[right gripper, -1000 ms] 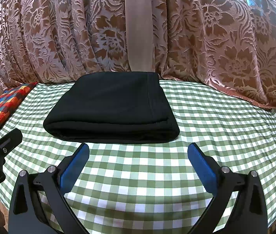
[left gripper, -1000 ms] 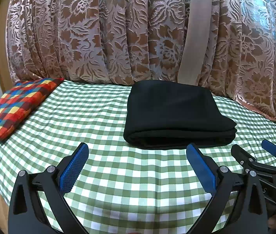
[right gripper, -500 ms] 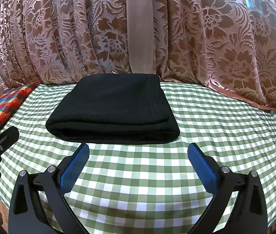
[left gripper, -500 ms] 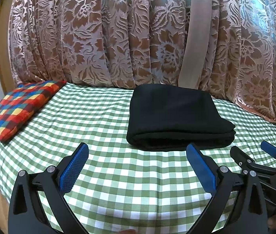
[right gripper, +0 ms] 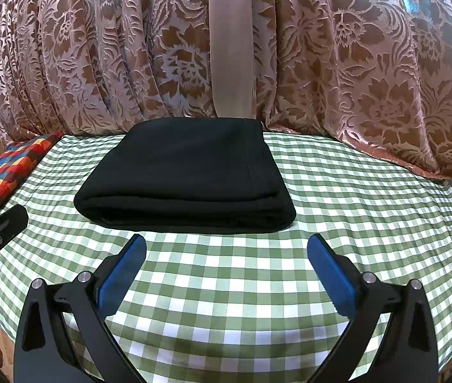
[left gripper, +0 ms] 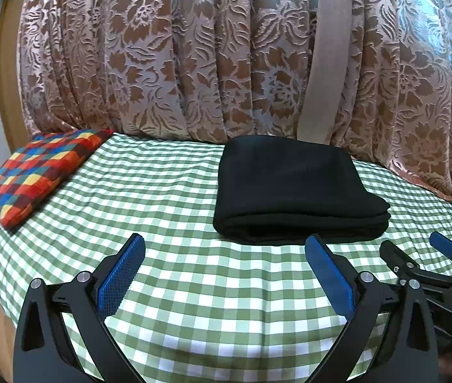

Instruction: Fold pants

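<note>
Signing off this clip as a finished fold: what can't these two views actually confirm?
- Black folded pants: underside and inner layers hidden by the top layer, both views; waistband and legs indistinguishable.
- Far edge of the pants: meets the floral curtain; touching or apart, cannot tell.
- Patchwork cushion: cut off at the right wrist view's left edge.
- Right gripper: partly cut off in the left wrist view.
- Left gripper: only a finger shows in the right wrist view.

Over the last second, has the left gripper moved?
Yes. The left gripper backed away slightly: the folded black pants sit higher and smaller between its open tongs.
</note>
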`<state>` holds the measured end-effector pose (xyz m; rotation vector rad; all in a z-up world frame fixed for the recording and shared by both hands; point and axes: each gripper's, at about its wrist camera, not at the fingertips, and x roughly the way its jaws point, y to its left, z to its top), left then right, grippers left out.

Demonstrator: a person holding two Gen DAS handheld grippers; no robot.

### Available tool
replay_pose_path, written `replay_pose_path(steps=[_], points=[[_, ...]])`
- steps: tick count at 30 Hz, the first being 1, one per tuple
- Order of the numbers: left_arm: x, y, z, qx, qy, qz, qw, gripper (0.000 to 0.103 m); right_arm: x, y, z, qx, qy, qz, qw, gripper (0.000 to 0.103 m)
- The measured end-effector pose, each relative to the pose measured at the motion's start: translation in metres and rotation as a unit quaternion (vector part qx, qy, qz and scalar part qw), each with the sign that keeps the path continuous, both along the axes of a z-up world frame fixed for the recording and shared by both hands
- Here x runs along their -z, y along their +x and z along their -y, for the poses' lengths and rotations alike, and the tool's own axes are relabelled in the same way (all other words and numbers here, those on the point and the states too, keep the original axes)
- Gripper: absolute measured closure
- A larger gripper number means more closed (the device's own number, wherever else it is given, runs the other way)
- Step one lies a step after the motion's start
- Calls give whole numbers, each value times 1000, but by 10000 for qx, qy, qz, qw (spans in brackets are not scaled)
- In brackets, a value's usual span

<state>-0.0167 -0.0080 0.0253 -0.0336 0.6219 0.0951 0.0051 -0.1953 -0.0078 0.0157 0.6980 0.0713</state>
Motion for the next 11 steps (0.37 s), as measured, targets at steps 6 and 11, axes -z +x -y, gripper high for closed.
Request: replay_pose_path(steps=[6, 11], points=[[6, 6, -5, 2, -21, -164, 9999, 4, 4, 2, 4, 21, 19, -45, 10000, 2], [12, 10, -5, 127, -172, -333, 9992, 4, 6, 4, 8, 51, 41, -90, 9999, 2]])
